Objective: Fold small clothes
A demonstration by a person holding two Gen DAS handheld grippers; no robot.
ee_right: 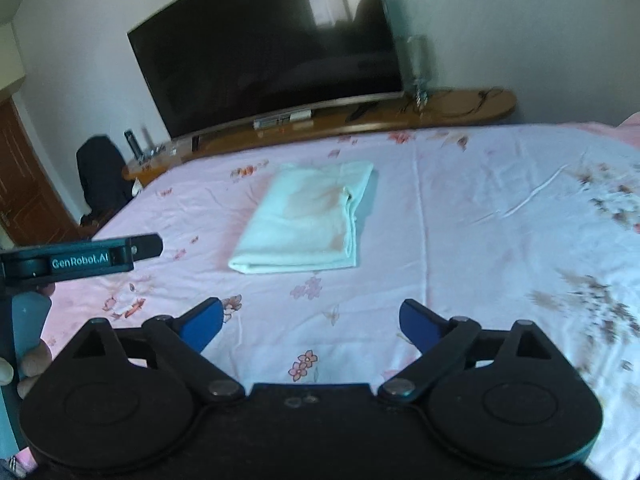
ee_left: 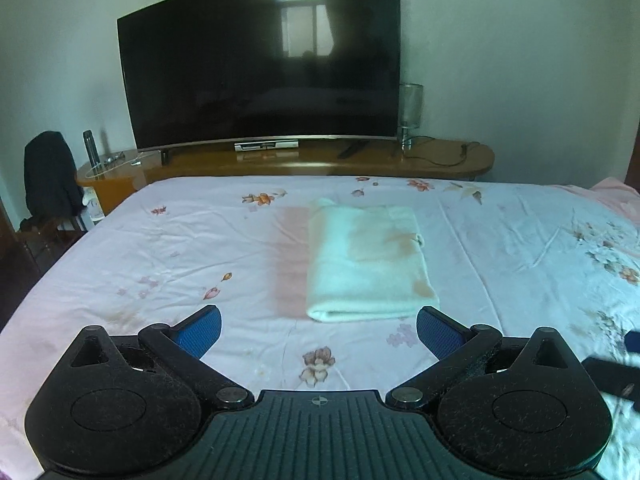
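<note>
The bed point(ee_left: 160, 240) fills most of the room in front of me, with a pink flowered sheet, and on its middle lies the cloth point(ee_left: 366, 260), a pale white piece already folded into a neat rectangle, with the thick folded edge toward the person. The left hand-held gripper point(ee_left: 318, 330) hangs just before this near edge with its blue fingers spread wide and nothing between them; the right hand-held gripper point(ee_right: 310, 322) is also wide and empty, a little farther back from the cloth point(ee_right: 306, 216). I think the biggest risk is the soft sheet: if a finger goes down too low, it may pinch the sheet together with the cloth and pull both. A smaller risk is at the right side of the cloth, where the loose layers lie open; a grip on only the top layer could undo the fold. Behind the bed, the television point(ee_left: 260, 64) stands dark on a long wooden shelf point(ee_left: 440, 162), well apart from the work. What kind of garment the cloth is, I cannot tell. The faint orange marks on it may be a print or stains. The right view is blurred, and the small things on the shelf are hard to make out.
</note>
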